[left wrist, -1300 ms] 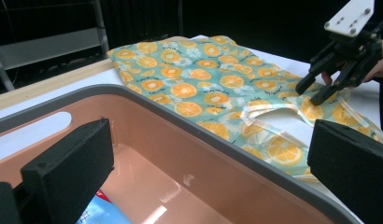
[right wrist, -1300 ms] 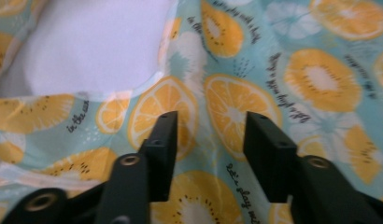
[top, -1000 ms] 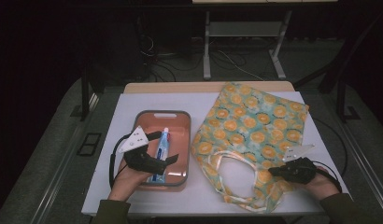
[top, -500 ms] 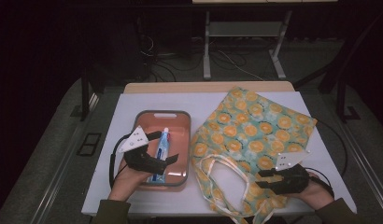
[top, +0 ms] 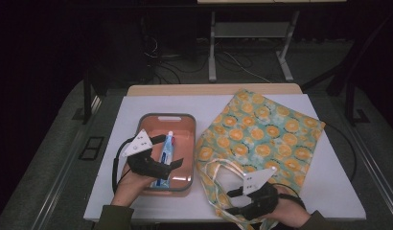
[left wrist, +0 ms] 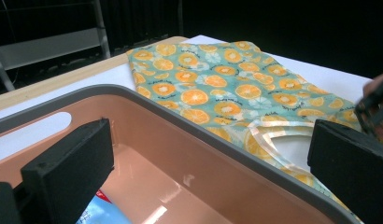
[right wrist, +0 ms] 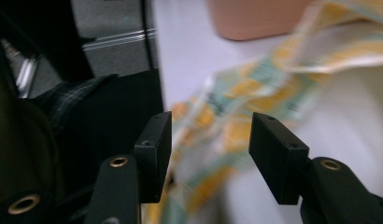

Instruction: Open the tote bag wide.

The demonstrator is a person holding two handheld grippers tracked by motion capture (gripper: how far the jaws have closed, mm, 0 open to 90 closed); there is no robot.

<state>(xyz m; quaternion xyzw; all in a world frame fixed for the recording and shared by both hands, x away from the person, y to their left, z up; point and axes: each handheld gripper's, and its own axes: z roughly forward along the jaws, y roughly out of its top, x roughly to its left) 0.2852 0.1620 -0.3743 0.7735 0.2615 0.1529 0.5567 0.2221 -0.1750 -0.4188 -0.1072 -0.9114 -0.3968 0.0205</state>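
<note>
The bag (top: pixel 261 139), orange-patterned cloth, lies flat on the white surface (top: pixel 329 191), just right of the tray (top: pixel 151 120), with its mouth and pale handles (top: pixel 223 170) toward the person and its far corner toward the back edge. In the left tool view the bag (left wrist: pixel 217 88) spreads beyond the tray's grey rim (left wrist: pixel 189 130), its handle loop (left wrist: pixel 269 135) close to that rim. The tray, salmon inside, sits left of the bag and holds a tube (top: pixel 166 155) lying lengthwise; a blue and white bit of the tube (left wrist: pixel 98 212) shows low in the left tool view. The left tool (top: pixel 161 160) hovers over the near half of the tray, held in the left hand (top: pixel 130 184), its jaws spread wide with nothing between them: one jaw hangs inside the tray, the other over the gap toward the bag. The right tool (top: pixel 235 199) sits at the bag's near edge, right of the tray, in the right hand (top: pixel 290 215). Its jaws have just been opening and now stand apart; in the right tool view the bag's hem (right wrist: pixel 213 135) runs blurred through the gap between them, and the pads do not press on it. That view also shows the tray's outer wall (right wrist: pixel 255 18) at the top, with the surface's near edge and a plaid sleeve (right wrist: pixel 73 102) to the left.
</note>
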